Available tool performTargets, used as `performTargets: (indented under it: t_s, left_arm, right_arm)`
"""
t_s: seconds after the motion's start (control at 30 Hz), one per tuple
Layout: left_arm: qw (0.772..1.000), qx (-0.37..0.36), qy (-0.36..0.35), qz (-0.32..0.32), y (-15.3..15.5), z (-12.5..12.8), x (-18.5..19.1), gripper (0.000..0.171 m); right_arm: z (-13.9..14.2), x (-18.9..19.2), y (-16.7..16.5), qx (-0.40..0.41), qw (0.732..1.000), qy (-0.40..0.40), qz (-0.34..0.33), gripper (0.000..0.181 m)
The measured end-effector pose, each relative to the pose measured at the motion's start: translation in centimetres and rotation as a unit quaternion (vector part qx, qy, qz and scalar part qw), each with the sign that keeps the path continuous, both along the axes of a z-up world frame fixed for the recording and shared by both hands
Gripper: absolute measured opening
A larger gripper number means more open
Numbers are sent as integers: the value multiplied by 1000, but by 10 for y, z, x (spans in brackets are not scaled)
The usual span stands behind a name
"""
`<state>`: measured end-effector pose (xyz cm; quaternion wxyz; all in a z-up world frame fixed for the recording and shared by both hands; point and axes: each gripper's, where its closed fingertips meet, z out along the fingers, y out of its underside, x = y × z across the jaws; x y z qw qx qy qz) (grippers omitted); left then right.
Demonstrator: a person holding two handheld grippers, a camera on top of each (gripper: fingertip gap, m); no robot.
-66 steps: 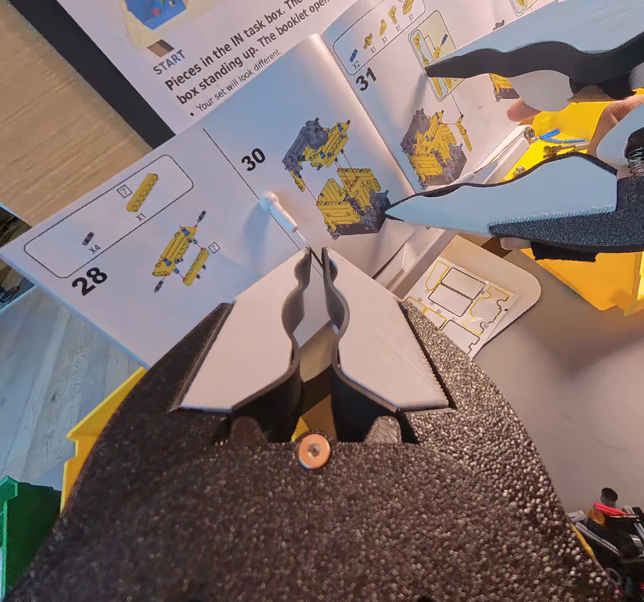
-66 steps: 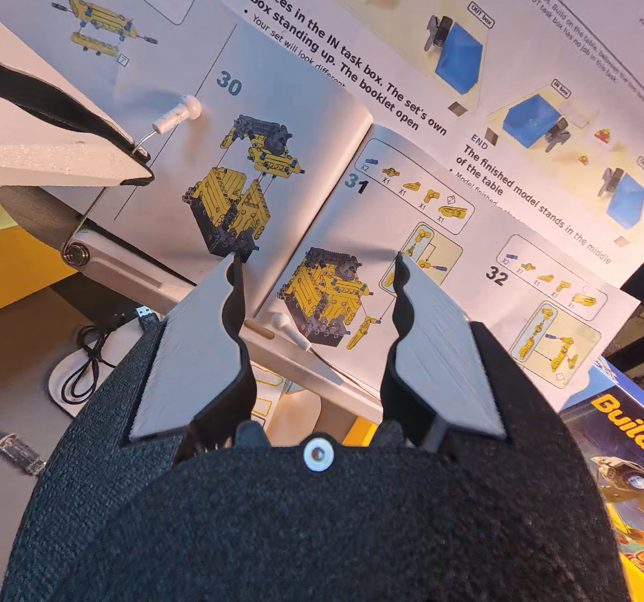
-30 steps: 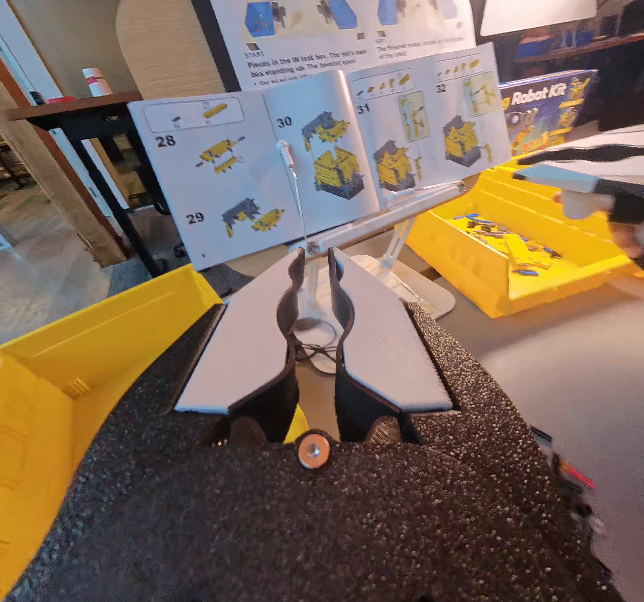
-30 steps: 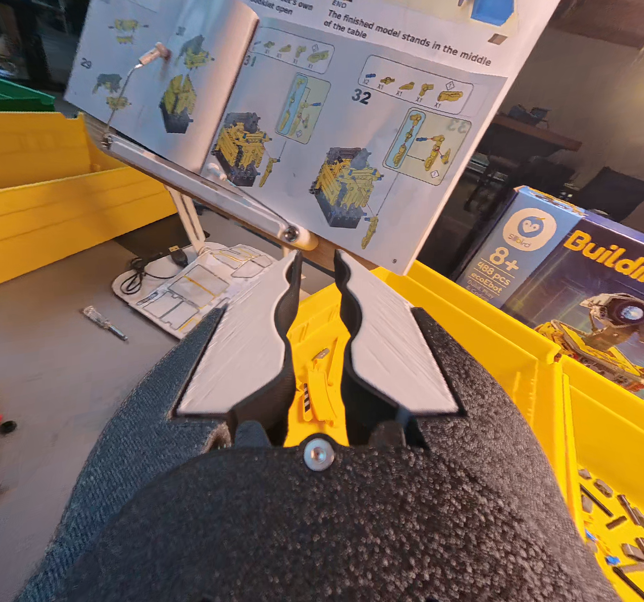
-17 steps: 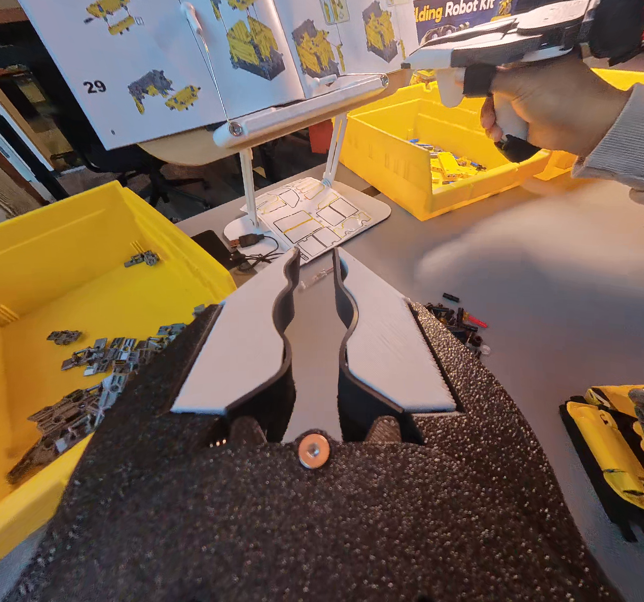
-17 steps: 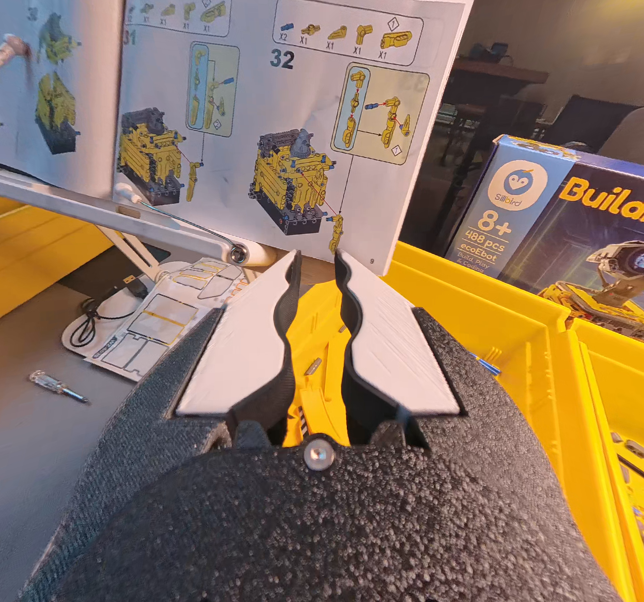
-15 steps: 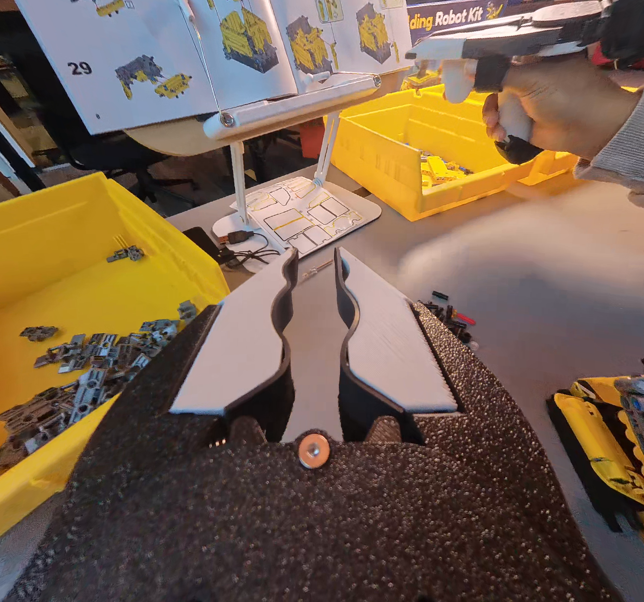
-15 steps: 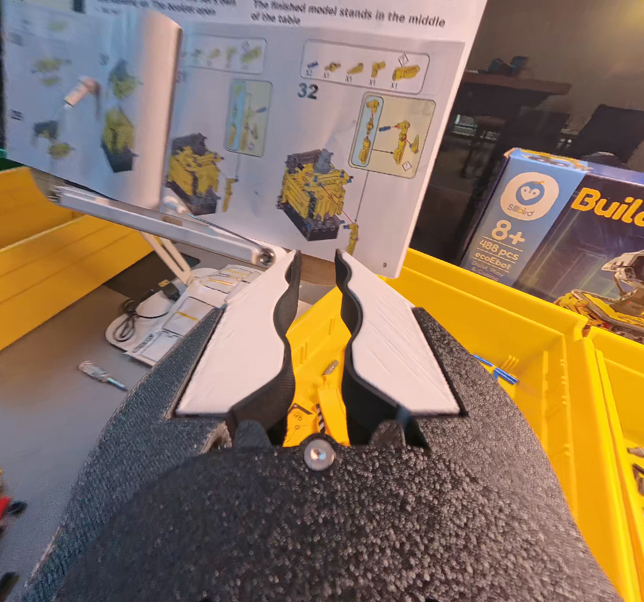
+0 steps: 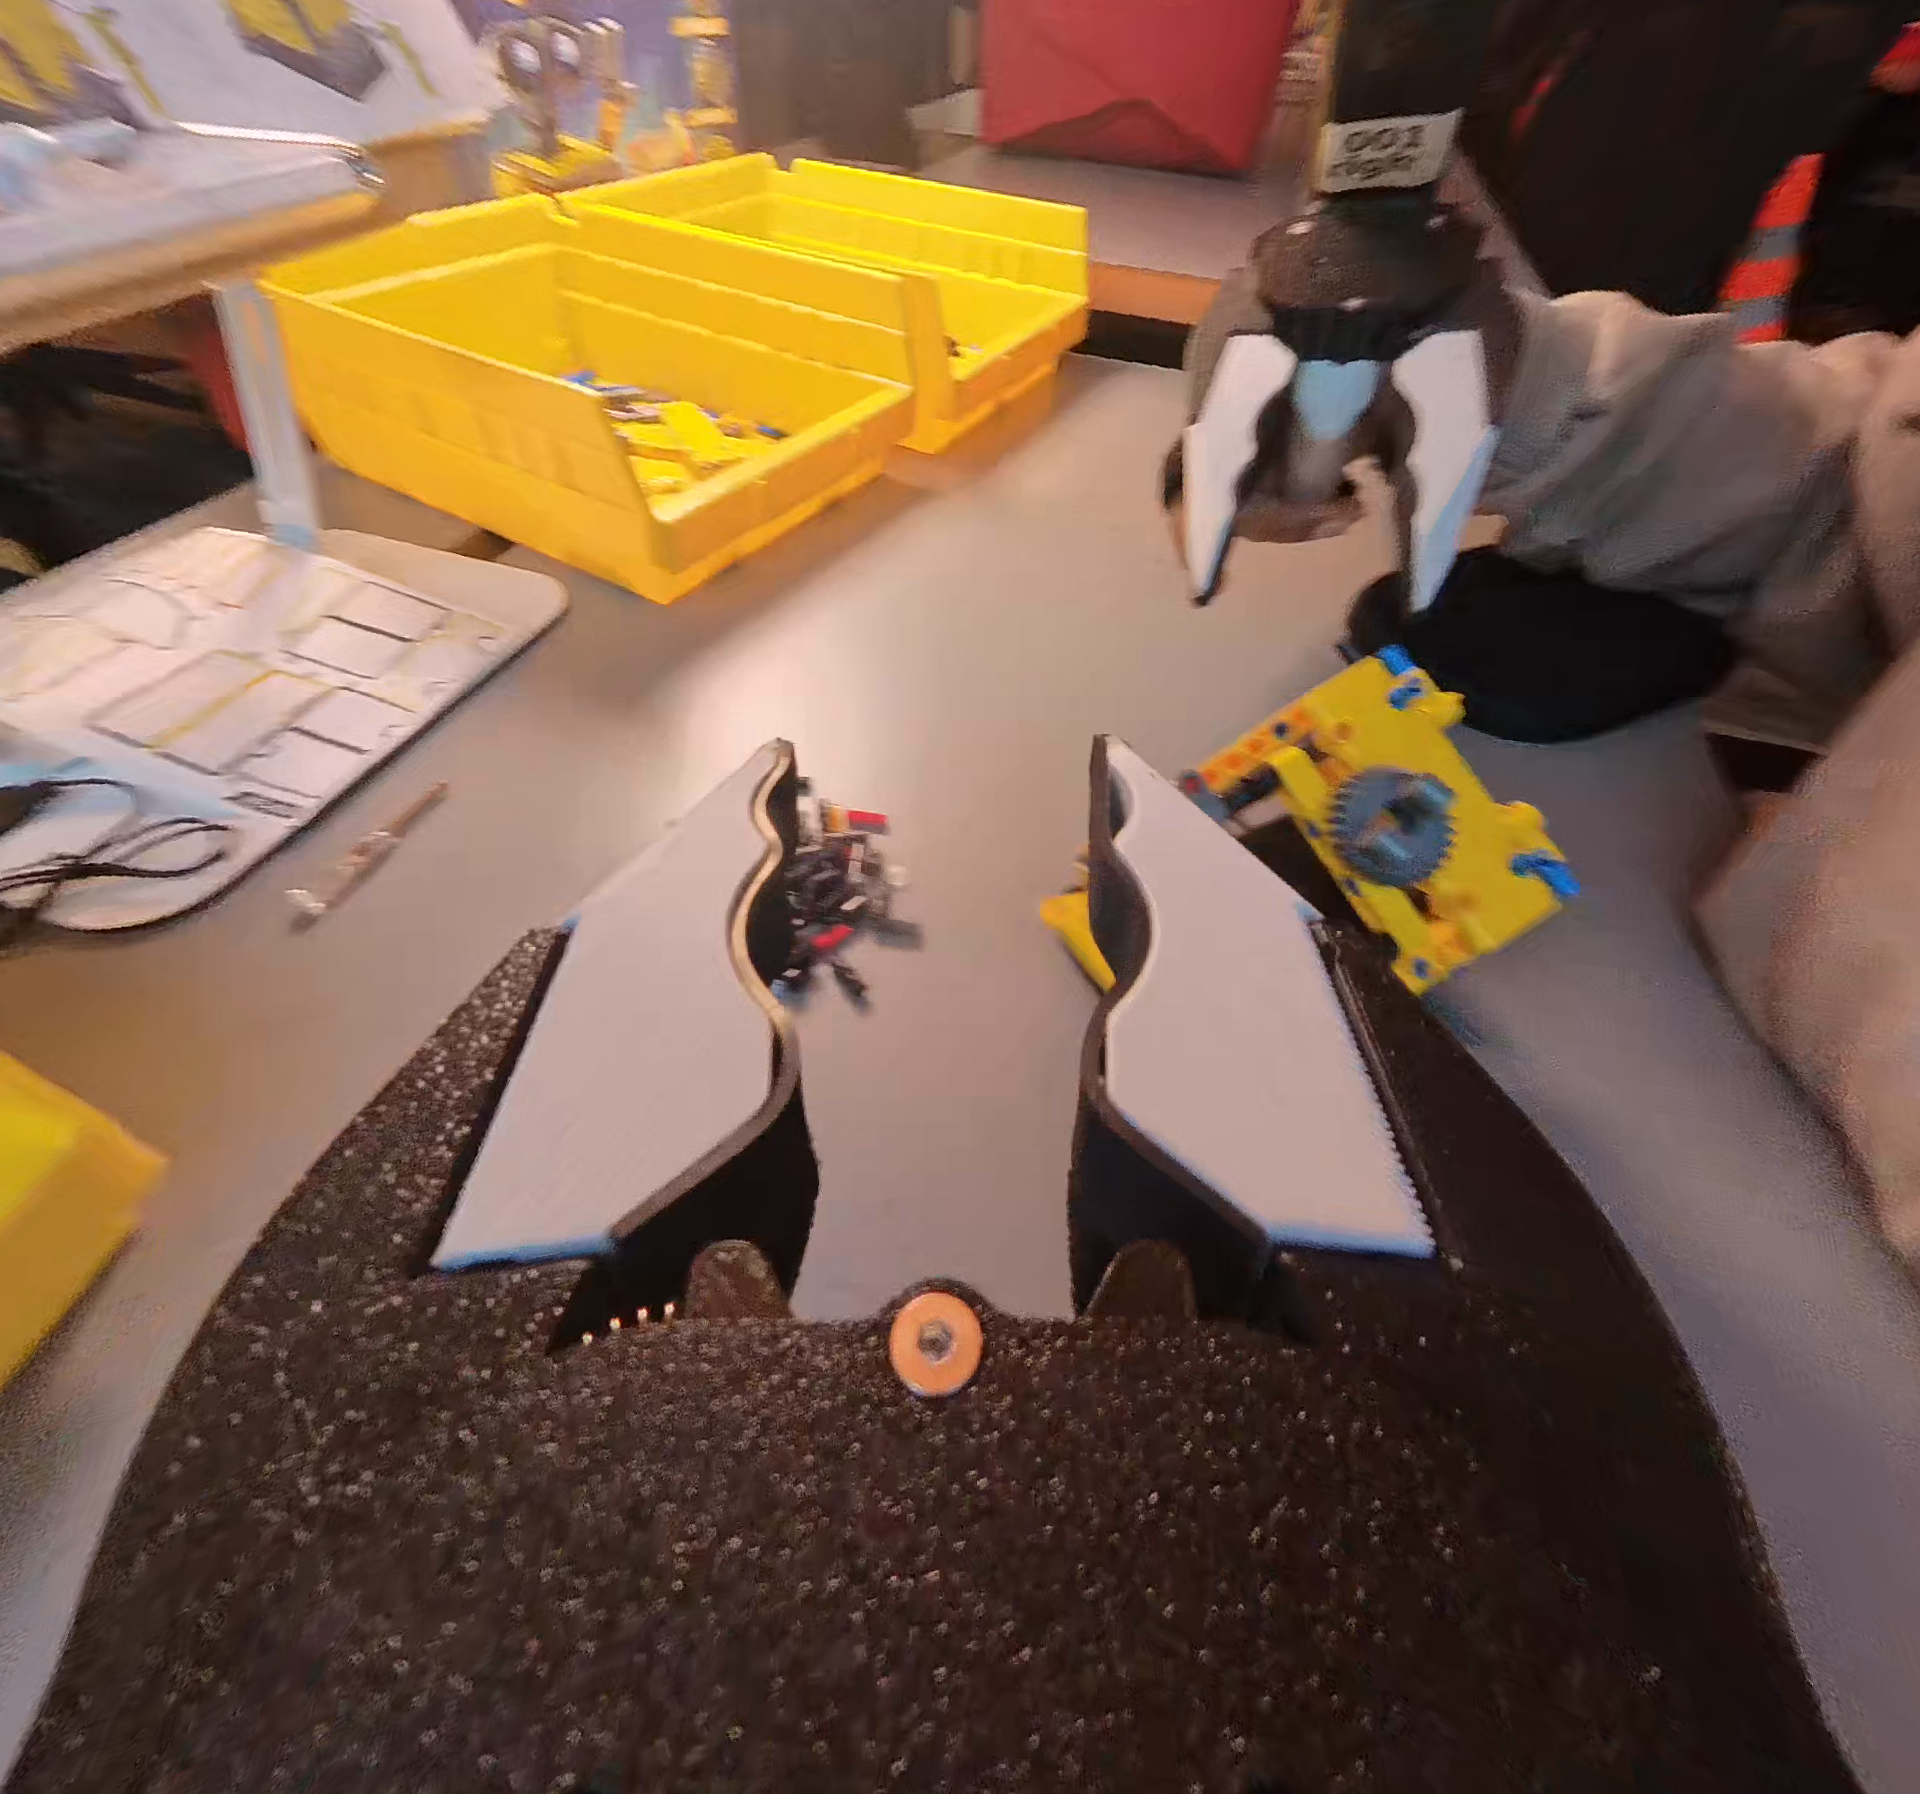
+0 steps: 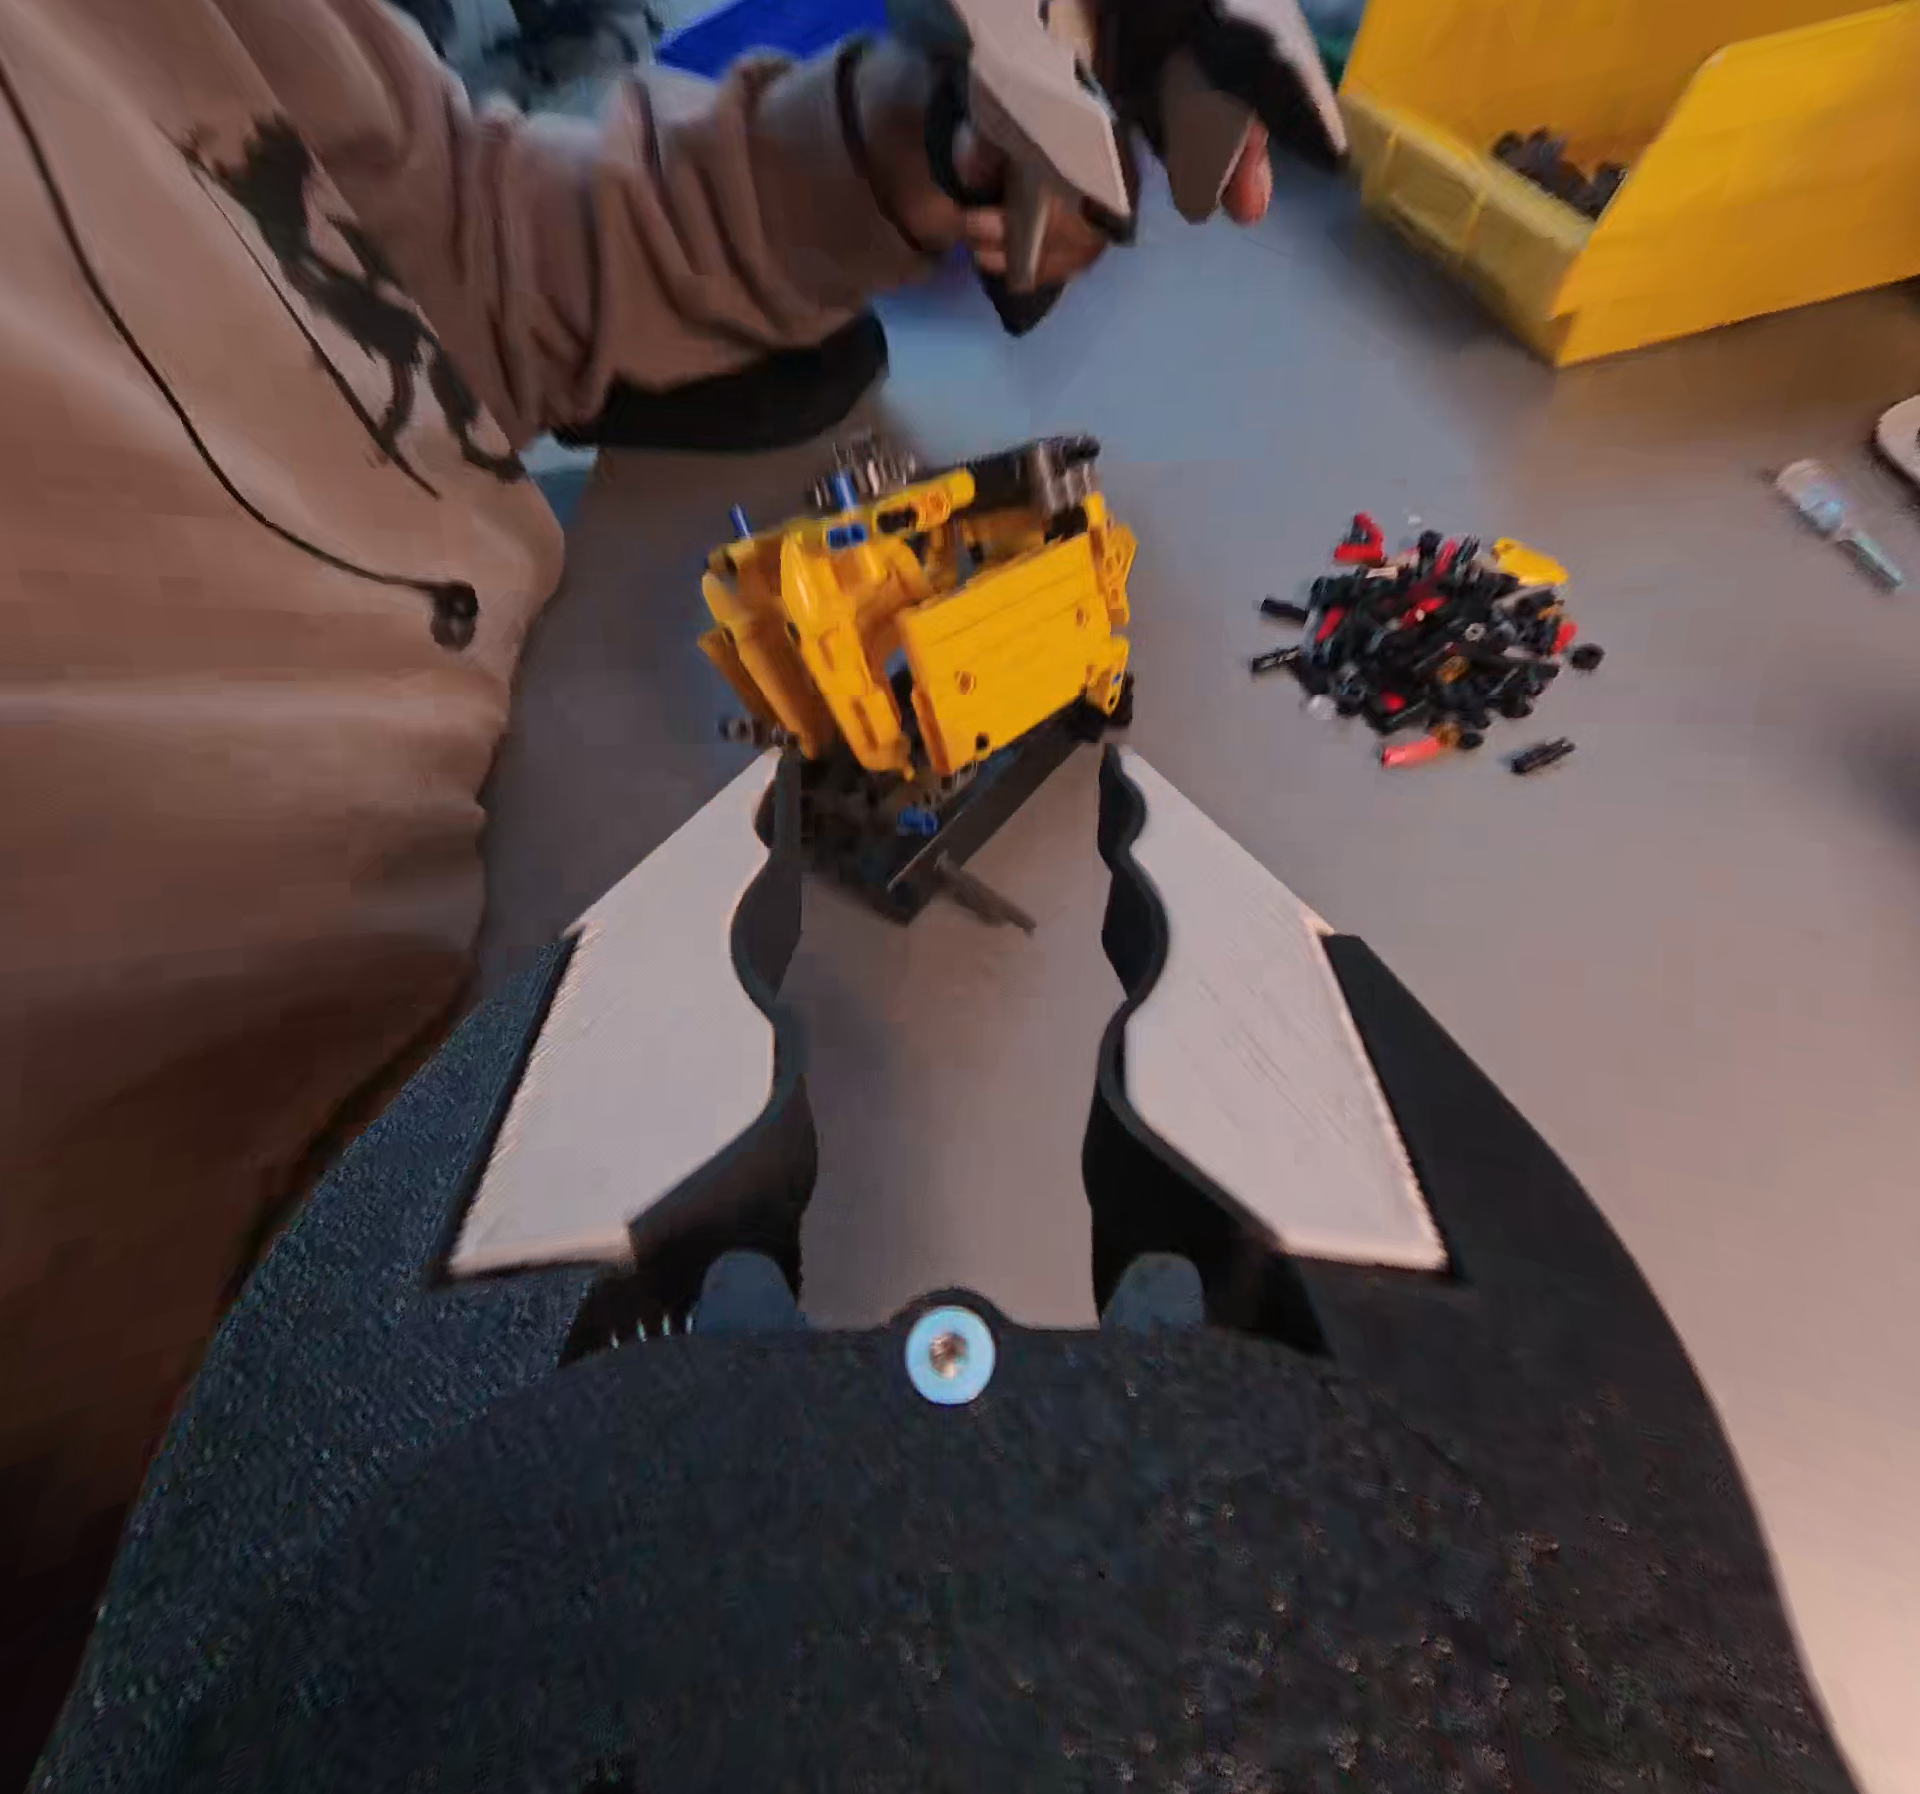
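A yellow and black brick model lies on the grey table; in the left wrist view it shows a grey gear on its side. My right gripper is open and empty, its tips just short of the model's black base. My left gripper is open and empty above the table, between the model on its right and a small pile of black and red pins by its left finger. The pile also shows in the right wrist view. Each gripper shows in the other's view, open: the right and the left.
Yellow bins with loose parts stand at the back, with a kit box behind. A booklet stand's white base and a small screwdriver lie at the left. Another yellow bin holds black parts. A person's brown sleeve is close. There is about 15 cm between the tips of the two grippers.
Both grippers have swung down from the booklet and bins to the table and opened their jaws. The model and the pin pile are now right in front of them.
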<state>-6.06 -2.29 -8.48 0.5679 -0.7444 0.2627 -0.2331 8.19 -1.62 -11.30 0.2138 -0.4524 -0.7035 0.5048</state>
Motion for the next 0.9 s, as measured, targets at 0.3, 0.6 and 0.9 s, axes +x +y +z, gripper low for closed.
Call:
performTargets:
  t_s: [0.3,0.6,0.9]
  left_arm:
    - [988,-83,54,-119,-67,-57,52,96]
    - [990,-92,23,-100,-52,-58,59,63]
    - [967,-170,-175,-76,-44,-33,50,46]
  right_arm:
    - [-52,-12,-32,74,995,-33,50,30]
    - [-51,-15,-30,-14,998,-47,27,24]
    - [-51,-15,-31,-115,989,-87,28,15]
